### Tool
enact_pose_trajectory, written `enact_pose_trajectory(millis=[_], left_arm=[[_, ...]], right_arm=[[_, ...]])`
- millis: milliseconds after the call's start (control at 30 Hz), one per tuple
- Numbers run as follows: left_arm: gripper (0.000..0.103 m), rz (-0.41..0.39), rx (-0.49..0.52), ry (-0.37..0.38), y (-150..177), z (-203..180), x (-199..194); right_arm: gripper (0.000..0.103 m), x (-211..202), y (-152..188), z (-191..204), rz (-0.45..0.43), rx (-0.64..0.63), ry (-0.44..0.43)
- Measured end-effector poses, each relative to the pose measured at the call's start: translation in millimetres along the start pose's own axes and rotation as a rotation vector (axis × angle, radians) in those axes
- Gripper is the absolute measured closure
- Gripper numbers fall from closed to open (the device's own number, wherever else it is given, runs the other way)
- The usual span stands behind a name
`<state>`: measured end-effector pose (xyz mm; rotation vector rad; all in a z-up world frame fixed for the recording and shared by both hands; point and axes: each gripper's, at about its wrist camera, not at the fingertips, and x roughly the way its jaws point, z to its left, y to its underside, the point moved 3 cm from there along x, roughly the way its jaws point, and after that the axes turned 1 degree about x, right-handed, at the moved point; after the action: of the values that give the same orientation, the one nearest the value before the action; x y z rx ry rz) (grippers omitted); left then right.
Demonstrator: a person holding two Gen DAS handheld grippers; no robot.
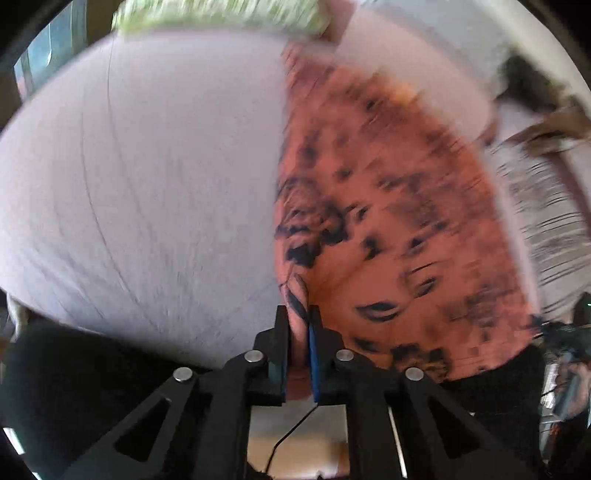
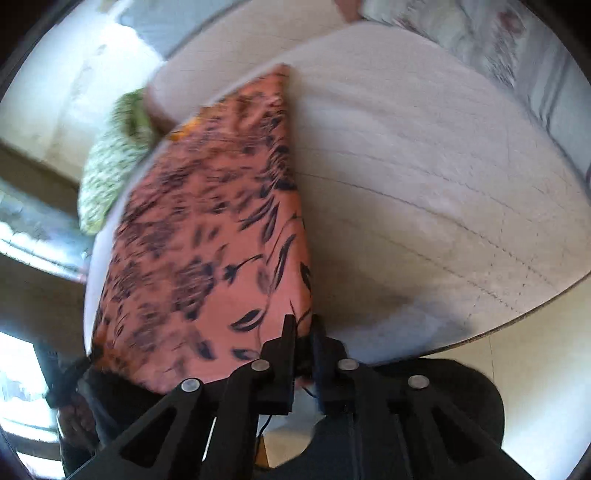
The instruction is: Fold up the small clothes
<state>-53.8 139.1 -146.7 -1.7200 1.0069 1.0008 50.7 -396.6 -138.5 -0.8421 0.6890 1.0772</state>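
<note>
An orange-pink garment [image 1: 388,206] with a dark leaf print lies stretched on a white-covered round surface [image 1: 147,177]. My left gripper [image 1: 298,314] is shut on its near left corner. In the right wrist view the same garment [image 2: 207,236] spreads away to the left, and my right gripper [image 2: 302,325] is shut on its near right corner. The garment hangs taut between the two grippers. Both views are blurred by motion.
A green-and-white patterned cloth [image 1: 221,14] lies at the far edge, also in the right wrist view [image 2: 110,162]. A striped grey cloth [image 1: 546,214] and a dark item [image 1: 532,85] lie right. White bedding [image 2: 480,40] lies beyond. The surface's front edge [image 2: 480,332] is close.
</note>
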Motion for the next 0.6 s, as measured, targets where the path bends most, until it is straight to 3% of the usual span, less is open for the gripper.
enact_pose_trajectory(millis=[33,100,133,167,200,267,333,400,433,467,500,533,600], left_arm=[[0.091,-0.026,-0.02,0.006,-1,1,-2],[0.074,-0.062,-0.036,0.034,-4,-2,-13],[0.051,-0.09,-0.026,0.025,-5,-4,-21],[0.038,-0.114,-0.014,-0.005,-7,-4,-26],[0.036,-0.144,-0.002,-0.032,-8,-5,-30],[0.035,-0.175,0.021,-0.032,-11,-6,-34],[0.034,-0.125,0.014,-0.041,-10,-6,-23],[0.034,-0.072,0.016,-0.034,-7,-8,-8],[0.035,-0.062,0.027,-0.043,-7,-6,-4],[0.05,-0.074,0.047,-0.061,-5,-8,-6],[0.077,-0.074,0.061,-0.061,-2,-11,-8],[0.099,-0.056,0.059,-0.038,-1,-11,-11],[0.099,-0.125,0.007,0.029,-3,-7,-39]], right_arm=[[0.091,6,0,0,0.009,0.015,-0.011],[0.081,4,0,9,-0.016,-0.032,-0.01],[0.057,1,-1,12,-0.023,-0.048,-0.018],[0.021,-2,-2,14,-0.031,-0.052,-0.011],[0.014,-6,-4,13,-0.059,-0.049,0.013],[0.014,-11,-4,13,-0.079,-0.055,0.014],[0.014,-3,-7,10,-0.051,-0.04,0.005],[0.017,10,-9,14,-0.005,-0.041,0.012],[0.039,19,-7,15,0.032,-0.049,-0.002],[0.087,26,-5,17,0.073,-0.056,-0.008],[0.096,27,-3,17,0.083,-0.056,-0.013],[0.096,23,0,20,0.077,-0.055,-0.034],[0.096,0,1,30,0.022,-0.044,-0.106]])
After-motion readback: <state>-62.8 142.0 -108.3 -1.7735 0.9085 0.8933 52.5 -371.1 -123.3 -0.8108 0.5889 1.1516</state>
